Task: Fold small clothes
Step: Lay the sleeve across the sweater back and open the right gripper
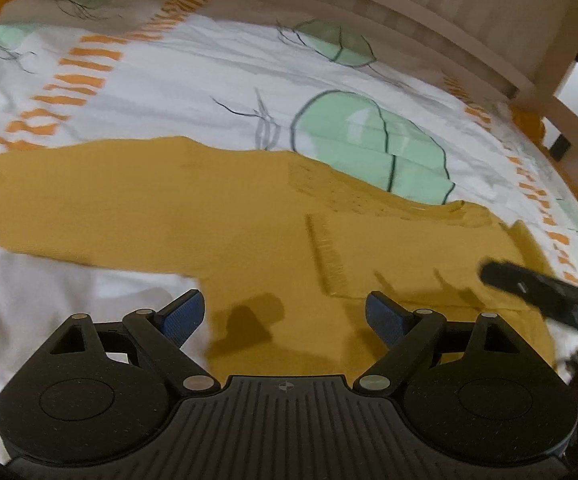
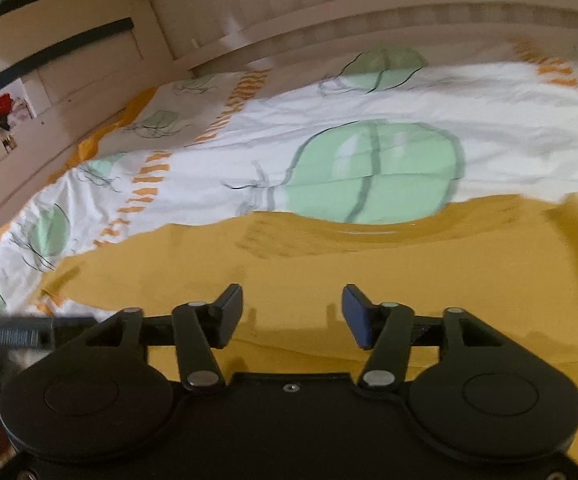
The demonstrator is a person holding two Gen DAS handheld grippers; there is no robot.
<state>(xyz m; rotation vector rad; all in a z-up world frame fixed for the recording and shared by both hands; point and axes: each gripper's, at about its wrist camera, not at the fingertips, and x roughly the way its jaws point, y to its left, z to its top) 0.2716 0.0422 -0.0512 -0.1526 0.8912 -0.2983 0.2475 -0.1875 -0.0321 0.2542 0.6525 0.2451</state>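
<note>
Your left gripper [image 1: 285, 316] has its blue-padded fingers [image 1: 183, 316] spread wide, holding nothing, above the near edge of the mustard-yellow knitted garment [image 1: 169, 204]. Your right gripper [image 2: 292, 316] likewise has its fingers [image 2: 227, 314] spread apart and empty over the same garment [image 2: 329, 272]. The garment lies flat, one sleeve extending to the left in the left wrist view. It rests on the white bedcover printed with green rounded shapes and orange dashes [image 1: 193, 80]. Beyond the cover stands a pale wooden slatted bed frame [image 1: 449, 4]. Both views are motion-blurred.
</note>
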